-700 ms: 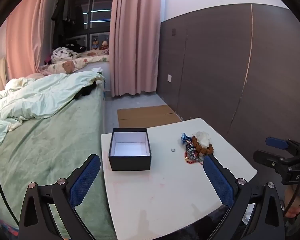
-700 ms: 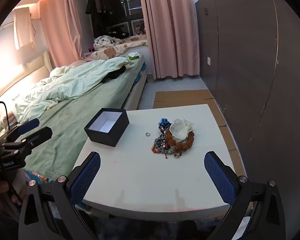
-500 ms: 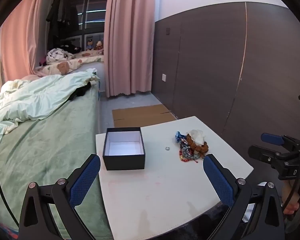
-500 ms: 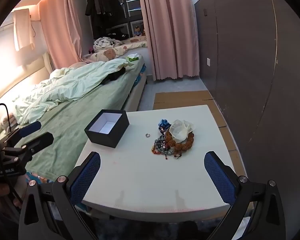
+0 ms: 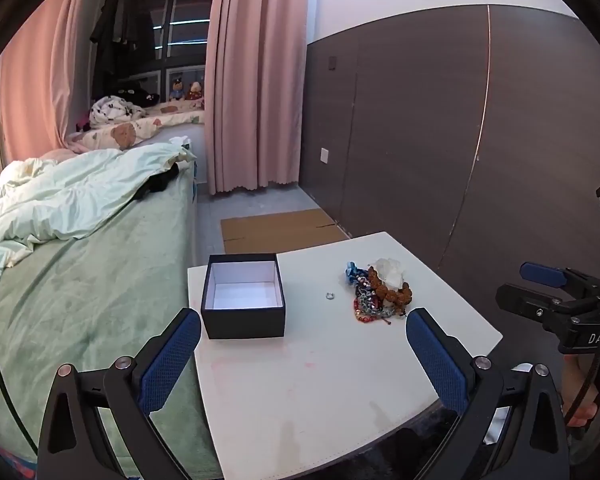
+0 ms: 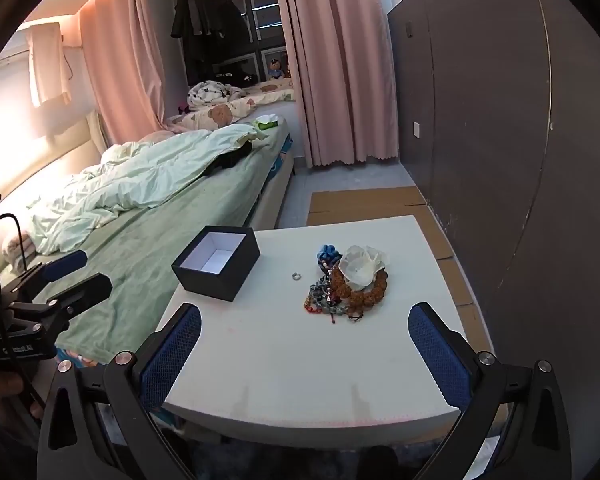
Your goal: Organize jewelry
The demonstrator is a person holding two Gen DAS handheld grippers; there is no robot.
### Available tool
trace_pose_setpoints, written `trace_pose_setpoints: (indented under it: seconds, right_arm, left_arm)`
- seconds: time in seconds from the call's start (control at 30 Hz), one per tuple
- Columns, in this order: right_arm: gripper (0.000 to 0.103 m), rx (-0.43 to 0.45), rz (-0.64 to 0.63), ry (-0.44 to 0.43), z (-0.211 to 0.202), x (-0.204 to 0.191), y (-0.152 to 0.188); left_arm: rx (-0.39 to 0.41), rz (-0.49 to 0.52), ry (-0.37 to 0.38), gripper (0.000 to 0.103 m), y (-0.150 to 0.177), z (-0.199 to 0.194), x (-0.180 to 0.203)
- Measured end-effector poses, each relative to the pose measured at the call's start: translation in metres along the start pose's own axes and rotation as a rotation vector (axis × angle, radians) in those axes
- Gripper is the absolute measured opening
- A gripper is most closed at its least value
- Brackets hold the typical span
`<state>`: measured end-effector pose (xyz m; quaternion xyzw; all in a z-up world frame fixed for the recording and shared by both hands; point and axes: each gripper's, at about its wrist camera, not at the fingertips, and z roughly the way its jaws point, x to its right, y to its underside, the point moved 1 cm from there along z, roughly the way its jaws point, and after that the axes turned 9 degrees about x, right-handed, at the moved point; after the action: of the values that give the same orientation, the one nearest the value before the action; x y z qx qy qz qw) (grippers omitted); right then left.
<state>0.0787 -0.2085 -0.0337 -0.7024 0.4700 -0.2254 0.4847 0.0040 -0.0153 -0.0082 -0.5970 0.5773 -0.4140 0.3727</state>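
Note:
A heap of jewelry (image 5: 380, 292) (image 6: 348, 282) lies on the white table (image 5: 320, 392) (image 6: 300, 360): brown bead bracelet, blue and red beads, a white translucent piece. A small silver ring (image 5: 329, 295) (image 6: 296, 276) lies alone to its left. An open black box (image 5: 243, 295) (image 6: 217, 262) with a white, empty inside stands at the table's left. My left gripper (image 5: 303, 348) is open and empty above the table's near edge. My right gripper (image 6: 304, 344) is open and empty, also short of the jewelry.
A bed with a green cover (image 5: 80, 288) and pale duvet runs along the table's left side. A dark panelled wall (image 5: 460, 140) is on the right. Flat cardboard (image 5: 276, 230) lies on the floor behind the table. Pink curtains (image 5: 256, 80) hang at the back.
Both grippers have shifted slightly; in the left wrist view the table and box slid a little left and down. The jewelry and box have not moved. Both grippers stay open.

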Motion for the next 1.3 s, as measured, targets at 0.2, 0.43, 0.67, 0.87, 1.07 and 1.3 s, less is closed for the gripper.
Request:
trace_pose_setpoints:
  seconds: [0.2, 0.43, 0.67, 0.87, 1.07, 1.3]
  right_arm:
    - [0.103, 0.002, 0.000, 0.001, -0.0012, 0.0003, -0.0008]
    - [0.103, 0.003, -0.001, 0.001, -0.0014, 0.0002, -0.0001]
    - [0.103, 0.004, -0.005, 0.008, -0.0010, 0.0014, -0.0006]
    - [0.103, 0.011, 0.000, 0.017, -0.0004, 0.0031, -0.0009]
    - [0.103, 0.021, 0.004, 0.017, -0.0031, 0.0039, -0.0022]
    - [0.103, 0.033, 0.000, 0.015, -0.0046, 0.0015, -0.0016]
  left_arm:
    - [0.002, 0.001, 0.003, 0.102, -0.0009, -0.0016, -0.0003]
    - [0.003, -0.002, 0.004, 0.102, -0.0017, -0.0020, 0.0013]
    - [0.002, -0.002, 0.003, 0.102, -0.0018, -0.0019, 0.0029]
    - [0.009, -0.006, 0.004, 0.102, -0.0023, -0.0031, 0.0018]
    - [0.011, -0.005, 0.004, 0.102, -0.0026, -0.0040, 0.0015]
    - [0.018, -0.007, 0.003, 0.102, -0.0039, -0.0044, 0.0022]
